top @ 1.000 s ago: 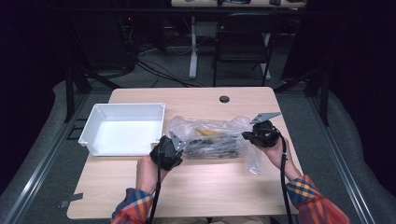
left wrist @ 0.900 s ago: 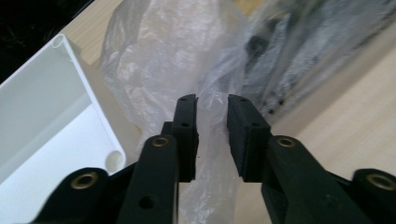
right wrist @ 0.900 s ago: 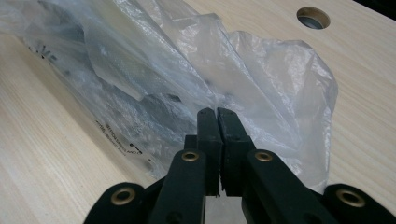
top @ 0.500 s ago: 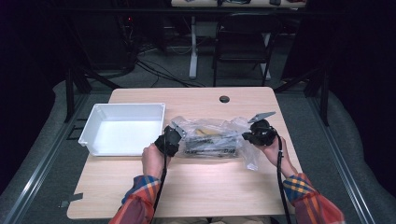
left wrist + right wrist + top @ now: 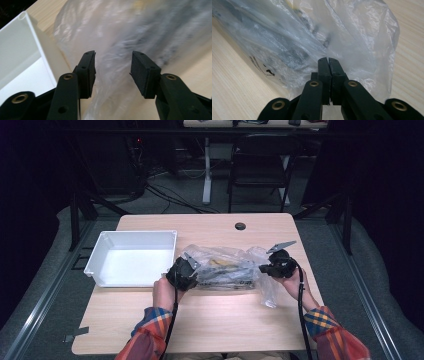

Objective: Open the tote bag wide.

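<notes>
A clear plastic bag (image 5: 225, 270) with dark and yellowish items inside lies across the middle of the wooden table (image 5: 215, 320). My left gripper (image 5: 191, 270) is at the bag's left end. In the left gripper view my left gripper (image 5: 113, 72) has just been opening its jaws. They stand apart, with loose bag film (image 5: 120, 32) between them and untouched by the pads. My right gripper (image 5: 264, 268) is at the bag's right end. In the right gripper view my right gripper (image 5: 328, 61) is shut on a fold of the bag (image 5: 352, 32).
A white tray (image 5: 130, 234) stands just left of the bag, its near wall (image 5: 47, 65) close to my left jaw. A round cable hole (image 5: 240, 226) sits near the table's far edge. A chair (image 5: 260, 165) and cables are on the floor beyond.
My left gripper has moved away from the table's front edge up to the bag's left end. The right gripper keeps its pinch on the bag in nearly the same place.
</notes>
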Demonstrator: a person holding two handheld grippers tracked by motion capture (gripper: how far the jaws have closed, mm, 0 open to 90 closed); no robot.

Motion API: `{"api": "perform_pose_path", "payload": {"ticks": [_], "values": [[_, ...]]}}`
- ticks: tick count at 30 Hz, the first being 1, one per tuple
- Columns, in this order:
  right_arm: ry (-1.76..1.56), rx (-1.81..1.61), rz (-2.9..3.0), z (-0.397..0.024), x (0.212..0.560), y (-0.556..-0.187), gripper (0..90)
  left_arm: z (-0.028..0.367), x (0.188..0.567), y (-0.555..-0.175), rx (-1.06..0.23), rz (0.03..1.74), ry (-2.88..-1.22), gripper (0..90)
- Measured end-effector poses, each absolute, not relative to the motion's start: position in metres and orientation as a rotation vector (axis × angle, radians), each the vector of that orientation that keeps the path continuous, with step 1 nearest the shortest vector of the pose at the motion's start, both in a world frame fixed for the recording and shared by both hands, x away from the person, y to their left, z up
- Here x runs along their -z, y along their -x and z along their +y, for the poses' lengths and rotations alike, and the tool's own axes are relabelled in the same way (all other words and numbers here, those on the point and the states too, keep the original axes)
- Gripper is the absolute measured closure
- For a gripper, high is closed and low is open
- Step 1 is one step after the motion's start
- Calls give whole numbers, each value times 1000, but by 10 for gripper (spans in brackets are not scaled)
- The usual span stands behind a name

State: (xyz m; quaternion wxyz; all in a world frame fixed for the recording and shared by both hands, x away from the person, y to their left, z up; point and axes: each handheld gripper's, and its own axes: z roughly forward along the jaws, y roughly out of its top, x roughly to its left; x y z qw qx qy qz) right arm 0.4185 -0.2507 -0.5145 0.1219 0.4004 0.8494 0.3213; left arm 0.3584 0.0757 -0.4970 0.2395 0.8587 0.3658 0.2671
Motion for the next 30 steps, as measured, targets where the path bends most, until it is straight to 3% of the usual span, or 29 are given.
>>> {"api": "perform_pose_path", "payload": {"ticks": [7,19,22,27,30], "values": [[-1153,-997,2482,-247,505,-415,895,62,499,-334,-682,880,-2425,513],[-1167,-1018,2486,-246,504,-415,896,60,531,-354,-720,886,-2539,563],[-1166,-1012,2497,-245,504,-416,896,62,534,-359,-721,896,-2533,625],[-1165,-1013,2503,-244,506,-417,897,68,540,-366,-678,912,-2519,826],[-1175,-1013,2507,-244,506,-416,897,70,539,-366,-652,919,-2531,820]]}}
